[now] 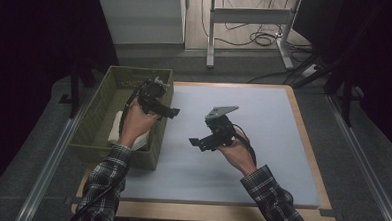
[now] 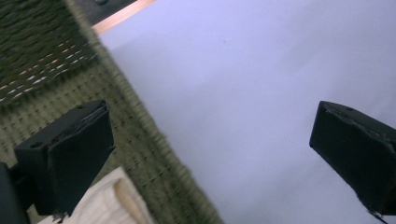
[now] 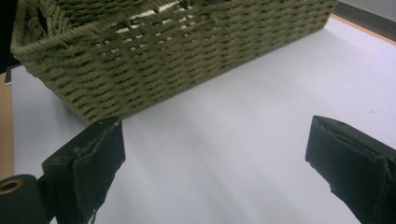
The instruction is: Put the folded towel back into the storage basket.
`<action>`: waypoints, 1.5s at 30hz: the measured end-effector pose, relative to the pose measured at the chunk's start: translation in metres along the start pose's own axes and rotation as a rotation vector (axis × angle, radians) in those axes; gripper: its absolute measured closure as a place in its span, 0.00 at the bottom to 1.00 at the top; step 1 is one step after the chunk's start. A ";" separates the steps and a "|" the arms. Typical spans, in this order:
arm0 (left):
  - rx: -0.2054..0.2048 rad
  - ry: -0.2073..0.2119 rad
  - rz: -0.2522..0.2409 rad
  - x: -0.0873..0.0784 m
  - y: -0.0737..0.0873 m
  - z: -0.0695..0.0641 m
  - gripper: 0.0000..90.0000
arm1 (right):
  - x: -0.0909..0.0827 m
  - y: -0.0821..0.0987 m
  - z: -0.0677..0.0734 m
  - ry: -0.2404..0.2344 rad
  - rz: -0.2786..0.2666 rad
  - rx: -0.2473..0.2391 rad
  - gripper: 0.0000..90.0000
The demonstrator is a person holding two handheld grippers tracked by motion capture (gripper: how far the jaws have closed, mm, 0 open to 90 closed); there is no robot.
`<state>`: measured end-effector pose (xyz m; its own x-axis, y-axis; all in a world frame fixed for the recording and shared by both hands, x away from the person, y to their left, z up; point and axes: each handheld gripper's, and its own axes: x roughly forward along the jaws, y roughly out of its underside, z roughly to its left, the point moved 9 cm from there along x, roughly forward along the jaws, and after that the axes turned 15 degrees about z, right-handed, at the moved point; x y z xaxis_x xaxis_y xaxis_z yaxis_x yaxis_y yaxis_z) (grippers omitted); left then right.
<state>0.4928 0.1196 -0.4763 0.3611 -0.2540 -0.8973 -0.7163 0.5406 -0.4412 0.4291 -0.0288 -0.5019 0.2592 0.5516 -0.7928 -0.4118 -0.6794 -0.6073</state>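
While both hands are hovering above the bench (image 1: pixel 262 143), the left gripper (image 1: pixel 160 105) is hanging over the woven basket (image 1: pixel 90 131) at centre left, fingers spread wide and empty, probably having dropped the pale cloth (image 1: pixel 117 129); the right gripper (image 1: pixel 206 140) is waiting mid-frame, likewise agape.

We find no legible text, label, brand, number or sign in any view. The woven basket (image 1: pixel 96 117), the pale mat (image 1: pixel 263 138) on the surface and both tools carry no readable markings.
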 end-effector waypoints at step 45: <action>0.126 0.124 -0.093 0.063 0.004 -0.136 0.00 | -0.061 0.132 -0.065 0.118 0.018 0.165 0.05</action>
<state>0.4314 -0.0037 -0.5359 0.3404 -0.3997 -0.8511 -0.6002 0.6044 -0.5239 0.4160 -0.1835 -0.5369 0.3474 0.4725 -0.8100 -0.5525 -0.5948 -0.5839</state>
